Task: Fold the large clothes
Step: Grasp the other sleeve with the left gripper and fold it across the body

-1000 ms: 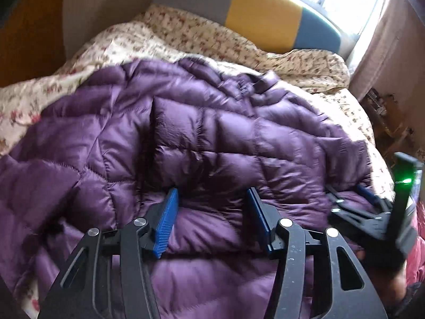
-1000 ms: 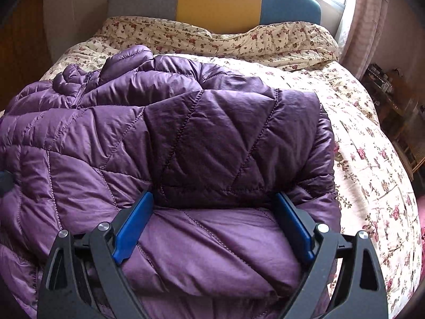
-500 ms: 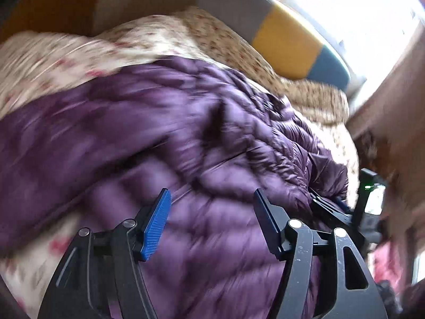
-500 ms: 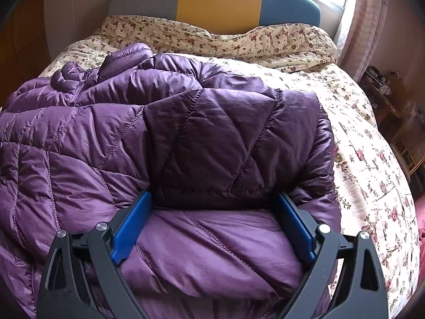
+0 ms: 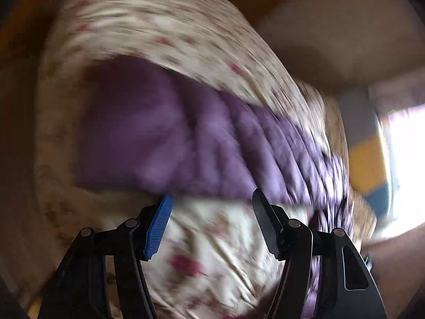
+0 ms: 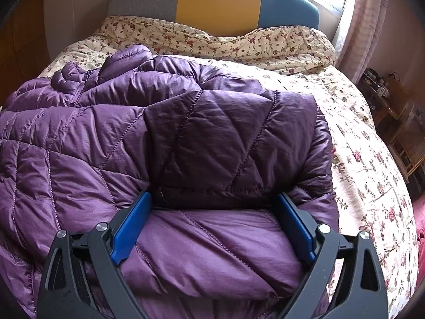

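Currently the left gripper [image 5: 209, 219], fingers parted and empty, hangs over the bed [image 5: 217, 250] beside the purple jacket [image 6: 164, 143]; the right gripper [image 6: 212, 228] straddles a folded panel, wide open. Grab the outer edge squarely.

Bed [image 6: 372, 143] — floral cover, purple quilted jacket [image 6: 164, 138] lying across it

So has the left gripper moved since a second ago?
Yes. The left gripper has swung off the purple jacket toward its edge, now over the floral bedspread; its open jaws hold nothing.
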